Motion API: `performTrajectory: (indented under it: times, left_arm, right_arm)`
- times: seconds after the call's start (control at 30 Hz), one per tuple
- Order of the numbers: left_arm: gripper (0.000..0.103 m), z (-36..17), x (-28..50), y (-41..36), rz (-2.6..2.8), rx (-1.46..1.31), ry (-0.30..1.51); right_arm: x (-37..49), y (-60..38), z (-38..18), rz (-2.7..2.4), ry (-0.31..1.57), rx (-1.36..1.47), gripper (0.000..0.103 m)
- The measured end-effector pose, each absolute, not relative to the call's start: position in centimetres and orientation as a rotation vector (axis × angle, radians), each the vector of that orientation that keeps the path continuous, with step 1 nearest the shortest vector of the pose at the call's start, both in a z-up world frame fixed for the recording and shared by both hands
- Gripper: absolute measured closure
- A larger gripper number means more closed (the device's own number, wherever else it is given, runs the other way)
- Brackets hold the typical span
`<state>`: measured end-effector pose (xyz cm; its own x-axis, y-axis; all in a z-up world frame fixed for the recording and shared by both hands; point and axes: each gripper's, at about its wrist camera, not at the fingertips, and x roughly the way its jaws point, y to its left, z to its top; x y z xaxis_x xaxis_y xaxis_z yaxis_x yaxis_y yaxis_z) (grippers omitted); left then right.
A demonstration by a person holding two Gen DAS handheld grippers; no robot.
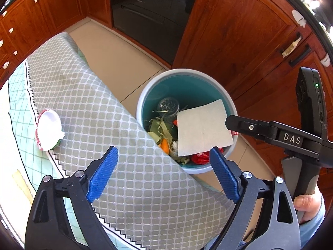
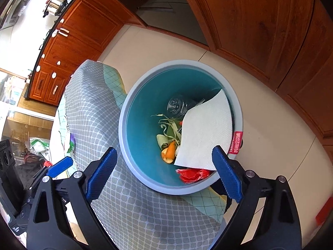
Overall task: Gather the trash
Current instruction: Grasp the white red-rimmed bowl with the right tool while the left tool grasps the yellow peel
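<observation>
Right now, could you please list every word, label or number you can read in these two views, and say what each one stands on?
"DAS": white letters on the black body of the right gripper, seen in the left wrist view.
Red label on the rim of the bin: white characters, too small and tilted to read.
Red and white printing on the rim of the lid on the table cloth: too small to read.

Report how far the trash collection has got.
Done: a paper sheet, peels and a red wrapper lie in the bin. In hand: nothing; left gripper and right gripper are open. Left: a white lid on the tablecloth.
</observation>
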<state>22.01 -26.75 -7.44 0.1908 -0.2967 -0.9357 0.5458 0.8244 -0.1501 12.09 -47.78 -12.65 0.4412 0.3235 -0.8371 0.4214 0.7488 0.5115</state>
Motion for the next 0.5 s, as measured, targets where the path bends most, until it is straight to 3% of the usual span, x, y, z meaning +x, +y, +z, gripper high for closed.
performTrajectory:
  times: [0.5]
  left_arm:
    - [0.013,-6.4,21.9,-12.1,-0.361,0.132,1.248]
  right_arm:
    - [15.6,-38.6,-10.8,0.08,1.177,0.649,0.015]
